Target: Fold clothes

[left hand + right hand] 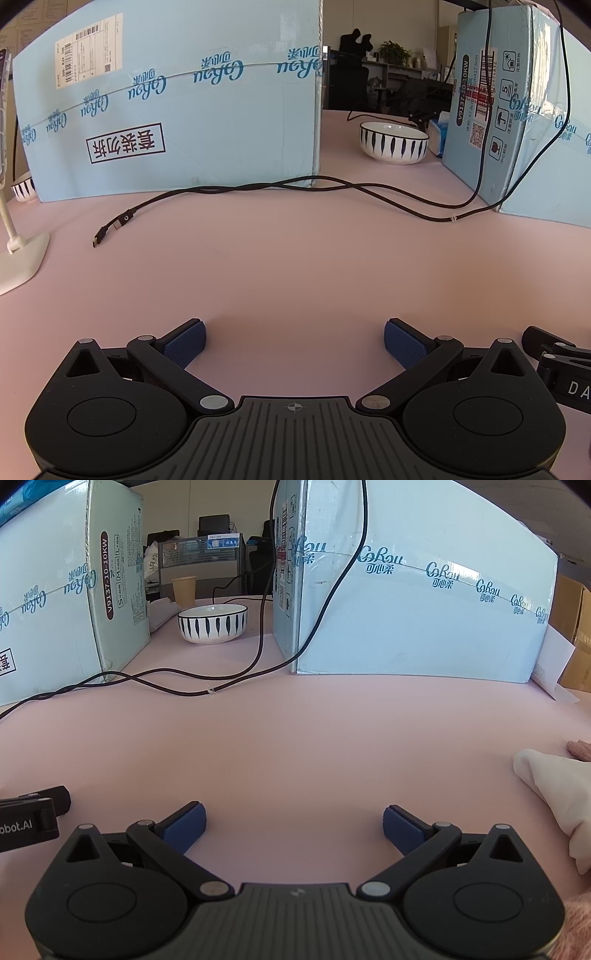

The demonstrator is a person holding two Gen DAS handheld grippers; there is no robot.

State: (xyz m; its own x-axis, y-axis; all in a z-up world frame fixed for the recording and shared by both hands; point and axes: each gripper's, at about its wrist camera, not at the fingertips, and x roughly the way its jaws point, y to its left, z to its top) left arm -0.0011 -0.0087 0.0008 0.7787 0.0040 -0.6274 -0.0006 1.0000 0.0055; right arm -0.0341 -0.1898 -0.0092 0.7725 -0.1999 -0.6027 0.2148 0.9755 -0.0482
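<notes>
Above pink table [295,266], both grippers' jaws apart, perhaps empty

You face a pink tabletop [295,258] walled by pale blue cardboard boxes [177,110]. Through the gap between them you see an office: dark chairs [347,74], a potted plant [395,50], daylight.

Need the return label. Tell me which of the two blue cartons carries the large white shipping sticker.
The left carton, behind the loose cable plugs: white sticker at its upper left. The right carton shows only printed icons.
</notes>
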